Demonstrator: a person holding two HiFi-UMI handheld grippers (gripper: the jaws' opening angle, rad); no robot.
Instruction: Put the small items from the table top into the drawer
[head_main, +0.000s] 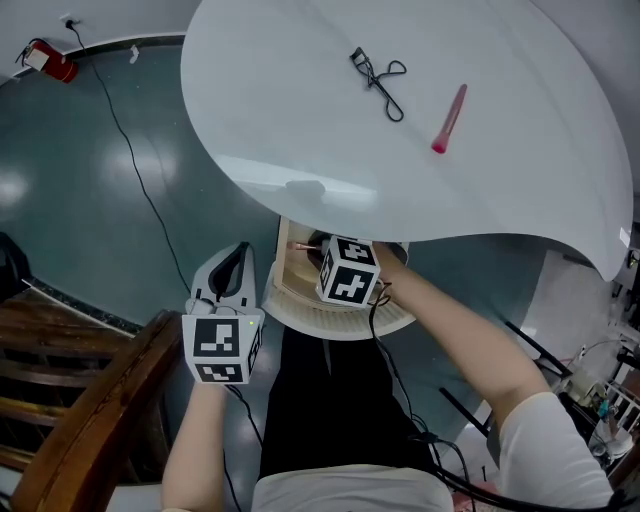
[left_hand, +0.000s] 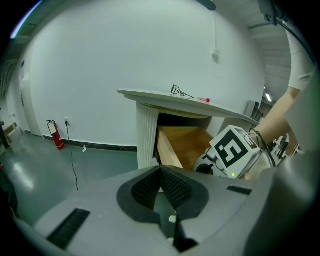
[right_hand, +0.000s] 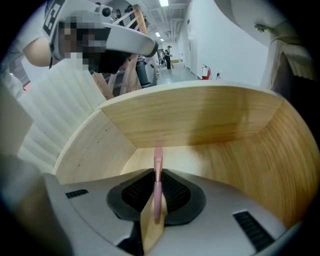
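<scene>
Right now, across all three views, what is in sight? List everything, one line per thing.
table: one, white, round top, above the drawer
eyelash curler: one, black, on the table top
pink tube: one, pink, on the table top, right of the curler
drawer: one, light wood, pulled open under the table
pink stick: one, pink, clamped in the right gripper, inside the drawer
fire extinguisher: one, red, on the floor by the wall
cable: one, black, across the floor
chair: one, brown wood, at the person's left
left gripper: one, grey, shut, empty, left of the drawer
right gripper: one, grey, in the drawer
forearms: two, bare
</scene>
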